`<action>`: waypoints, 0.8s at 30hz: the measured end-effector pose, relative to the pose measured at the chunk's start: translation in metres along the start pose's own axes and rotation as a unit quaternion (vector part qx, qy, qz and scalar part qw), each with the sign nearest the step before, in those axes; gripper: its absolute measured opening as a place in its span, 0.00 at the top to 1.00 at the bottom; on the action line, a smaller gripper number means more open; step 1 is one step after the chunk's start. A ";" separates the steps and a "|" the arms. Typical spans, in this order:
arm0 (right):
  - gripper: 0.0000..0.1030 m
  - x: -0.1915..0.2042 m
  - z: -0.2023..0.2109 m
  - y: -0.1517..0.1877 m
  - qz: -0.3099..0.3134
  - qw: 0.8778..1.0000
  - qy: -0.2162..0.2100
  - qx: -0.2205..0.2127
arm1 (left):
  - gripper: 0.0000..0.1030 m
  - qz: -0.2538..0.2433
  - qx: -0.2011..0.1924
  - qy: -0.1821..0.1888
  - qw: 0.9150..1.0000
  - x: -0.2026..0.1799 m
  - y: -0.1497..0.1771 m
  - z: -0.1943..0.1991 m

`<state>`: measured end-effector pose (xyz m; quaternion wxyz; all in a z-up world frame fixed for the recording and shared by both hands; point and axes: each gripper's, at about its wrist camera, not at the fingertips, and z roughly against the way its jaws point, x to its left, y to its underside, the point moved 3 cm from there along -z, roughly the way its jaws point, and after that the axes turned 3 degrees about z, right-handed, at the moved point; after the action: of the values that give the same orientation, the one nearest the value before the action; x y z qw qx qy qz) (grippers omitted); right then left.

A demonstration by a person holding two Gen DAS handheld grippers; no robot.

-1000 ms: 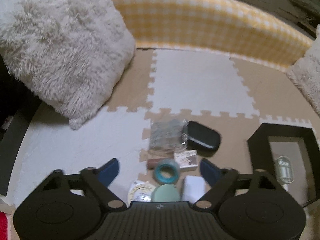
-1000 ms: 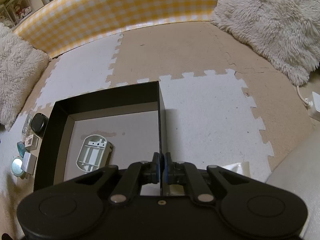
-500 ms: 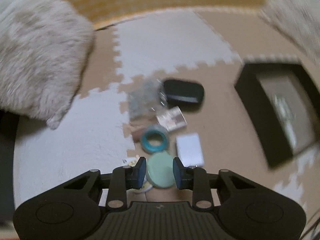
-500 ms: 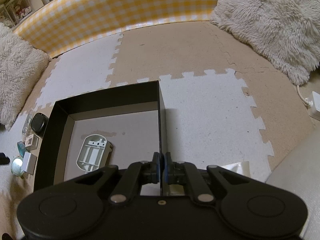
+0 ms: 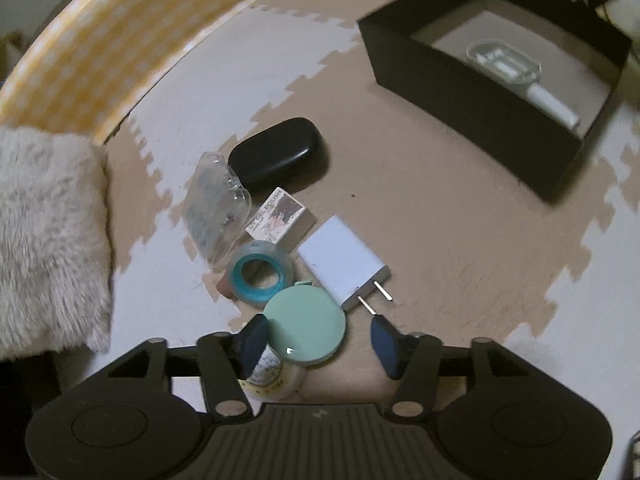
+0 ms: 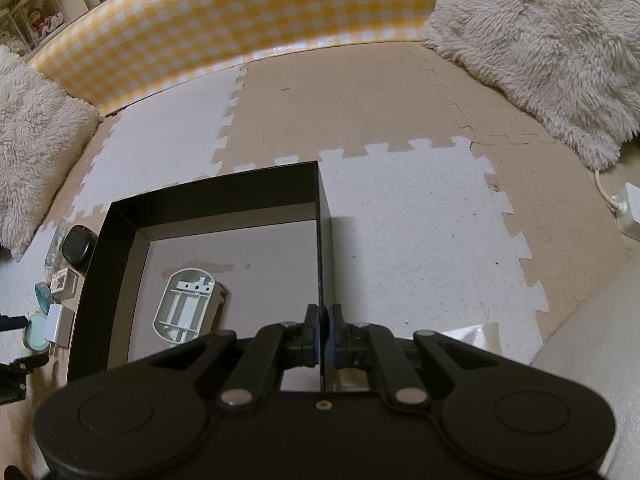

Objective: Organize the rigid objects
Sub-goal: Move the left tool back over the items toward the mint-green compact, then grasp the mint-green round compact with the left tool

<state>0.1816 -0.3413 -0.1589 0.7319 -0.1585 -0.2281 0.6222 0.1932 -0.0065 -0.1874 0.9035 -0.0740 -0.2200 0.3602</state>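
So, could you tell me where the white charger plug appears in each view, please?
Left wrist: white charger plug lies lower centre, just ahead of the fingers.
Right wrist: it sits at the far left edge, left of the box.
Shared landmark: black box.

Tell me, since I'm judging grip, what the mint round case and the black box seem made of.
Mint round case: apparently smooth plastic with a satin finish; a small glint shows on its lid. Black box: probably matte cardboard, with thin straight walls and a grey floor.
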 end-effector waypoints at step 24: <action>0.95 0.001 0.000 0.002 0.001 1.000 -0.001 0.005 | 0.51 0.124 -0.017 0.023 0.992 0.028 -0.015 0.018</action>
<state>0.1807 -0.3400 -0.1600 0.7320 -0.1543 -0.2256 0.6241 0.2122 0.0013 -0.1577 0.8554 -0.1241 -0.1947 0.4637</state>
